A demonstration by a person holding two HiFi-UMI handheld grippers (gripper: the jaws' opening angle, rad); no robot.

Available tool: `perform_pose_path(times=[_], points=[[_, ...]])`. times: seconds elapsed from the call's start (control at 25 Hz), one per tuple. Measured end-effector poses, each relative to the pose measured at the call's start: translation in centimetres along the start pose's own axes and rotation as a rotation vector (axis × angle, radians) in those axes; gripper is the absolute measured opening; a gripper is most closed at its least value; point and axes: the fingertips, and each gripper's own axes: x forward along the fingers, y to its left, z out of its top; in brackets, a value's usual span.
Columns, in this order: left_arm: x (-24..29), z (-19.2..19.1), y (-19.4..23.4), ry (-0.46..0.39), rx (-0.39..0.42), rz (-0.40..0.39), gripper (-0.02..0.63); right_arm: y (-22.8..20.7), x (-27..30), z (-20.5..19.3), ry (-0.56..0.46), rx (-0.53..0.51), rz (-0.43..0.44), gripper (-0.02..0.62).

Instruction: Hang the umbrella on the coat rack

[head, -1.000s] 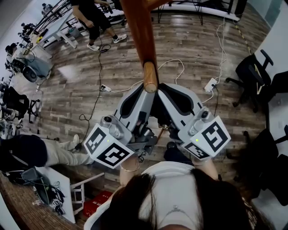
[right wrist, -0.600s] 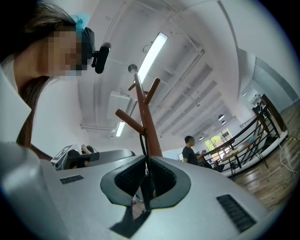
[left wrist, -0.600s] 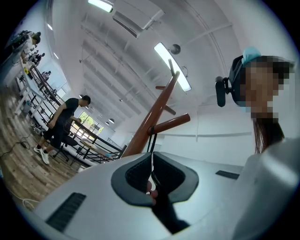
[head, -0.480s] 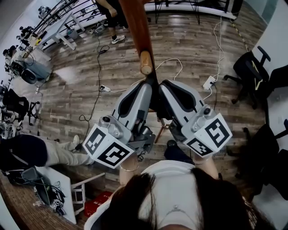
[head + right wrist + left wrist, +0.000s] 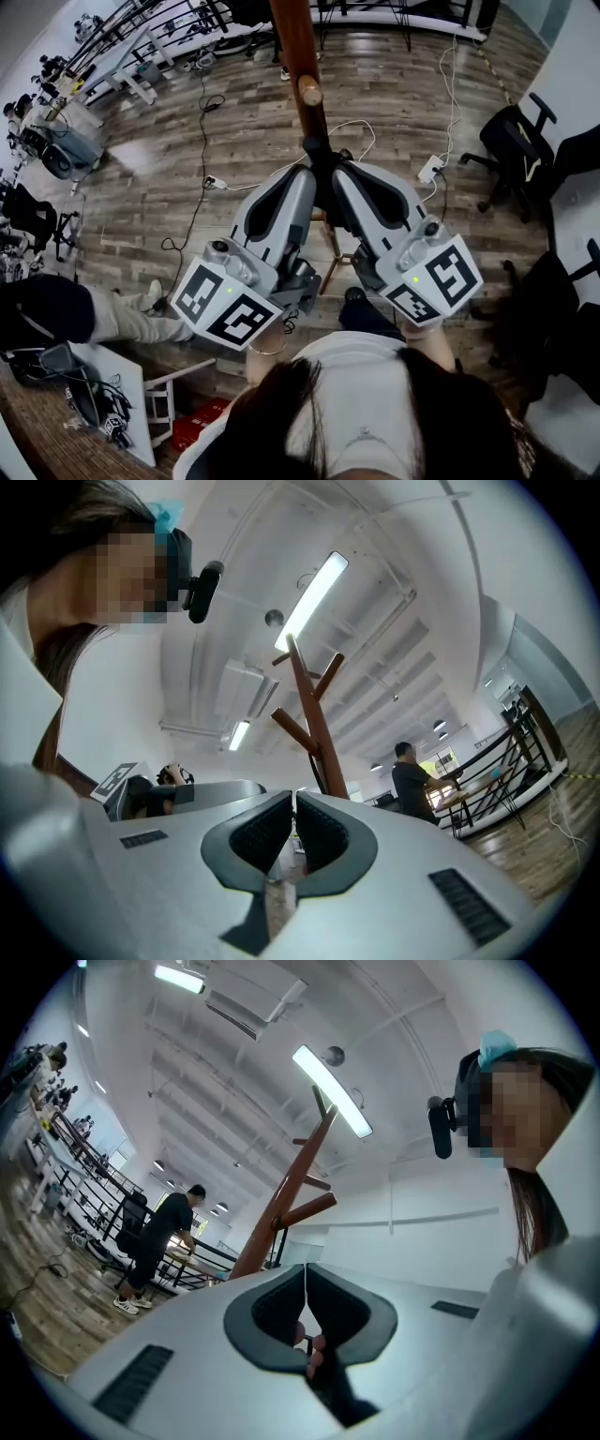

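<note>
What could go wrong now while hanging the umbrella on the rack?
1. The umbrella sits short of the peg, not on it; opening either gripper now would likely drop it.
2. The left gripper and right gripper crowd the pole; a hard push upward may knock it.

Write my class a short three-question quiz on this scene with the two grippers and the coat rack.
1. True or false: the left gripper has its jaws wide apart.
2. What colour is the coat rack? A white; B brown; C blue.
3. Fill in: in the head view, the black office chairs stand at the ____ edge.

Key: 1 false, the jaws are closed, with a dark part of the umbrella between them; 2 B; 3 right.
</note>
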Motion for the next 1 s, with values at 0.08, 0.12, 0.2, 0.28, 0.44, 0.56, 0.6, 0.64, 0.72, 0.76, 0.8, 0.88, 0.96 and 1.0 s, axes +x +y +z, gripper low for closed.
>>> perform_pose_path(times=[0.08,0.12,0.2,0.28,0.44,0.56,0.6,0.64,0.72,0.76,0.8,0.88,0.96,1.0], points=[[-0.5,0.0,-0.3,0.000,0.012,0.005,0.012,0.5,-0.3,0.0,0.001,-0.010,-0.009,0.040],[-0.8,0.0,-0.4,-0.001,0.015,0.007,0.012,0.7,-0.5,0.0,0.002,-0.014,-0.012,0.040],[-1.2,0.0,-0.7,-0.001,0.015,0.005,0.012,1.1,-0.7,0.1,0.004,-0.023,-0.018,0.040],[-1.6,0.0,-1.0,-0.001,0.015,0.000,0.012,1.6,-1.0,0.2,0.005,-0.032,-0.024,0.040],[-2.8,0.1,-1.8,0.001,0.017,-0.008,0.012,2.9,-1.7,0.2,0.008,-0.049,-0.038,0.038],[-3.7,0.0,-2.4,0.003,0.018,-0.011,0.012,3.6,-2.3,0.3,-0.003,-0.061,-0.052,0.038],[-4.1,-0.1,-2.6,0.002,0.018,-0.012,0.012,4.0,-2.6,0.3,-0.005,-0.066,-0.055,0.038],[-4.6,-0.2,-2.8,0.002,0.017,-0.013,0.012,4.3,-2.9,0.2,-0.007,-0.072,-0.057,0.038],[-5.5,-0.4,-3.1,0.000,0.015,-0.016,0.012,5.1,-3.4,0.0,-0.009,-0.085,-0.060,0.038],[-5.8,-0.4,-3.3,0.001,0.012,-0.017,0.012,5.4,-3.6,0.0,-0.008,-0.090,-0.063,0.038],[-6.1,-0.4,-3.5,0.003,0.008,-0.017,0.012,5.7,-3.8,0.1,-0.005,-0.095,-0.067,0.038],[-6.5,-0.2,-3.9,0.008,0.001,-0.019,0.012,6.2,-4.0,0.2,0.003,-0.101,-0.079,0.038],[-7.1,-0.1,-4.1,0.011,-0.003,-0.022,0.012,6.6,-4.3,0.1,0.009,-0.104,-0.092,0.038],[-7.4,-0.2,-4.2,0.012,-0.005,-0.023,0.012,6.9,-4.5,0.1,0.010,-0.106,-0.099,0.038]])
